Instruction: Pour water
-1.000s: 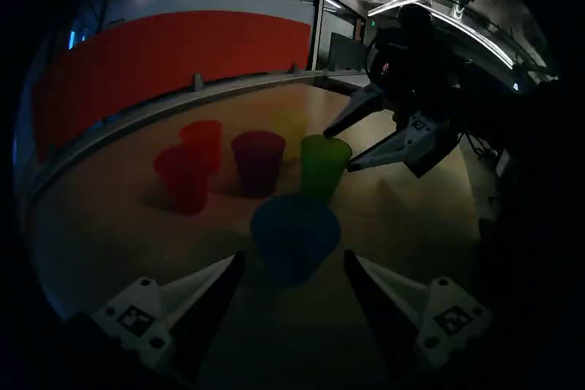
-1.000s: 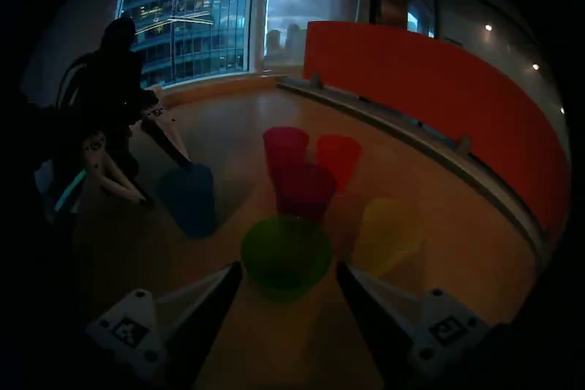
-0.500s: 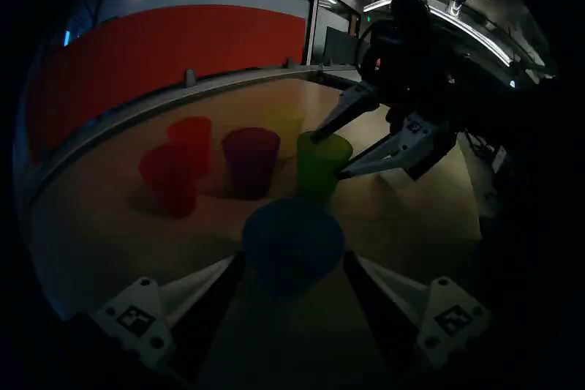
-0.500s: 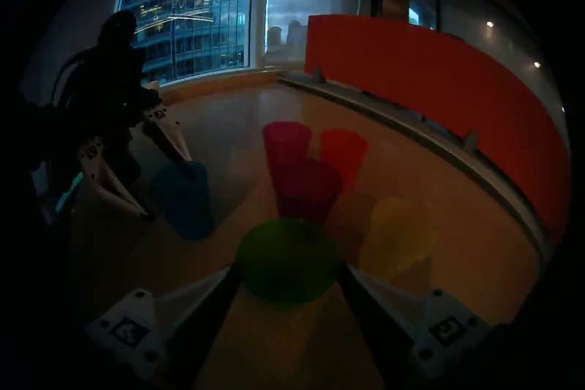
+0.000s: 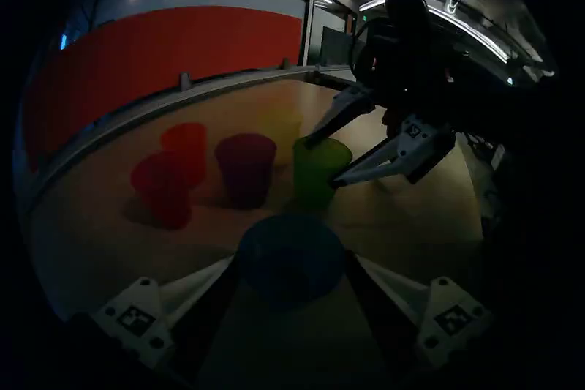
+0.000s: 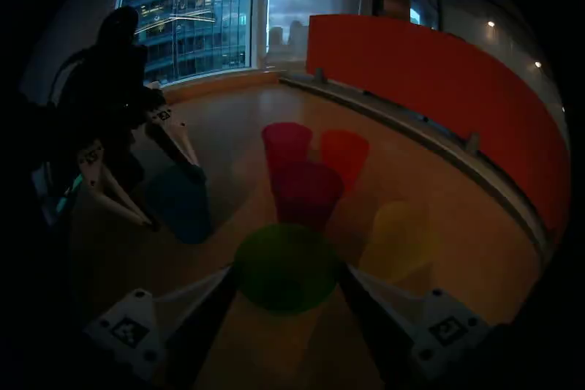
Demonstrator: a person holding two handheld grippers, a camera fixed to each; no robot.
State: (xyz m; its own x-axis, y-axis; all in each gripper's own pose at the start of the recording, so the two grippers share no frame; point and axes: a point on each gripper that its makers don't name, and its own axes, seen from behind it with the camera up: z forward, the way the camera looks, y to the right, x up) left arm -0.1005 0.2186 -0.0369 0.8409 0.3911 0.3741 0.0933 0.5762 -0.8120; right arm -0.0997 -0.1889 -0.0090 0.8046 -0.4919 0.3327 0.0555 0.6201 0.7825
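The blue cup is straddled by the left hand-held gripper, fingers spread wide at its sides. The green cup is flanked likewise by the right hand-held gripper. Neither cup appears squeezed yet. Both are stood upright on the bench, presumably so that one can be lifted and tipped into the other. No water can be made out in the dim light.

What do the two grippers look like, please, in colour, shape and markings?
The left gripper and the right gripper look alike. Each has two long fingers that narrow to a point, pale outside and dark inside. Each finger base carries a black-and-white square marker and small dark screws.
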